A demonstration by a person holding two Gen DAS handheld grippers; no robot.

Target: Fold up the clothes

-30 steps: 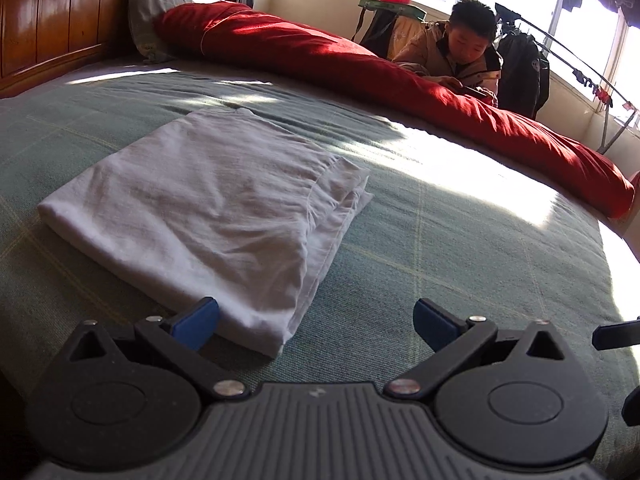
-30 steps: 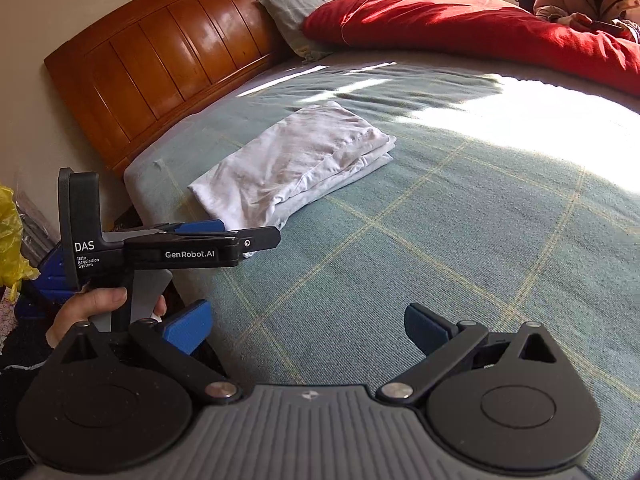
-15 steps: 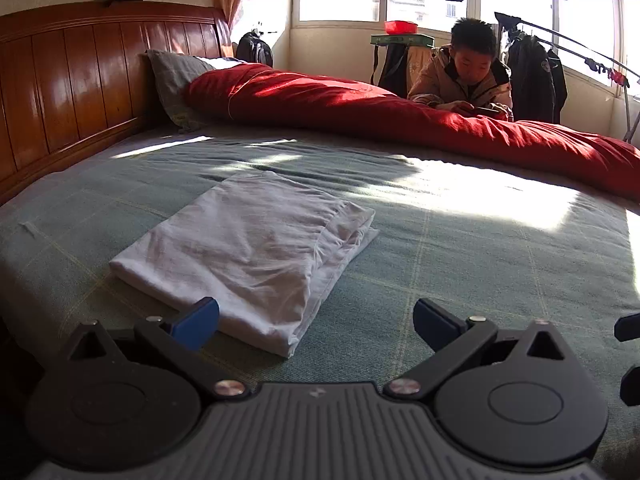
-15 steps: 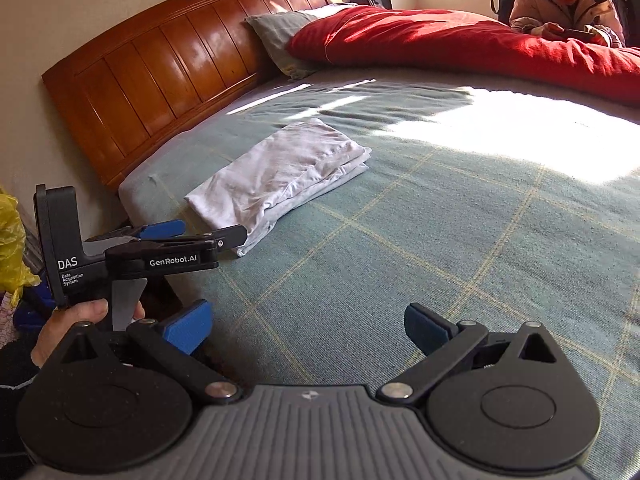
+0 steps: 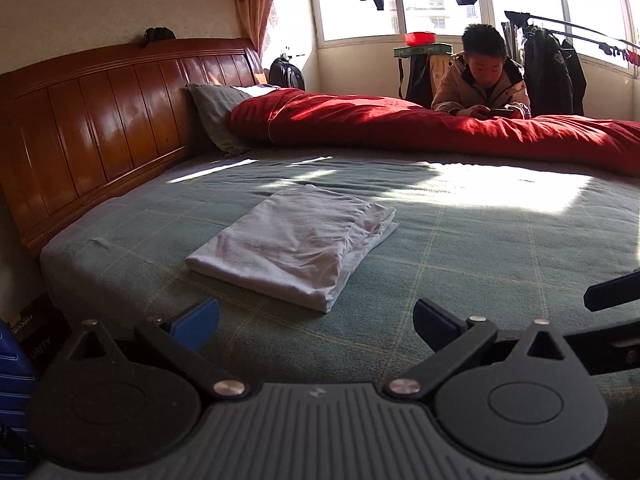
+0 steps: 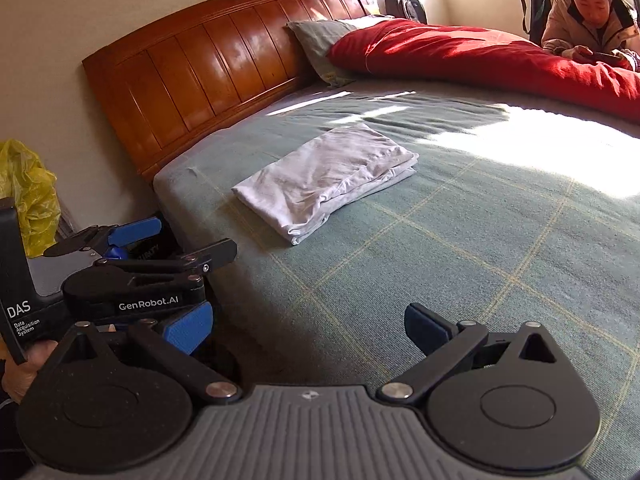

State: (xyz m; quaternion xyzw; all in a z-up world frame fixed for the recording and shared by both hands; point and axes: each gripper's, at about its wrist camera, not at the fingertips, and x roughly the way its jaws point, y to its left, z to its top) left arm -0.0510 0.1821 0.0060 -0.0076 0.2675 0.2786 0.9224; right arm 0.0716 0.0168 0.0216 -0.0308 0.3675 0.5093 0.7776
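A white garment [image 5: 296,242] lies folded into a neat rectangle on the green checked bed cover [image 5: 480,248], near the bed's front-left corner; it also shows in the right wrist view as the folded garment [image 6: 326,178]. My left gripper [image 5: 316,318] hangs open short of the bed edge, well back from the garment, nothing between its fingers. My right gripper [image 6: 308,326] is open too, over the bed's front edge to the right of the garment. In the right wrist view the left gripper [image 6: 168,240] appears at the lower left, held by a hand [image 6: 28,364].
A wooden headboard [image 5: 100,120] stands at the left. A red duvet [image 5: 420,128] and grey pillow [image 5: 216,112] lie along the far side, where a person [image 5: 484,80] leans on the bed. A yellow bag [image 6: 30,196] sits on the floor by the wall.
Both grippers have pulled back and away from the folded garment, which now looks smaller and farther off. The garment has not moved. Both stay open.
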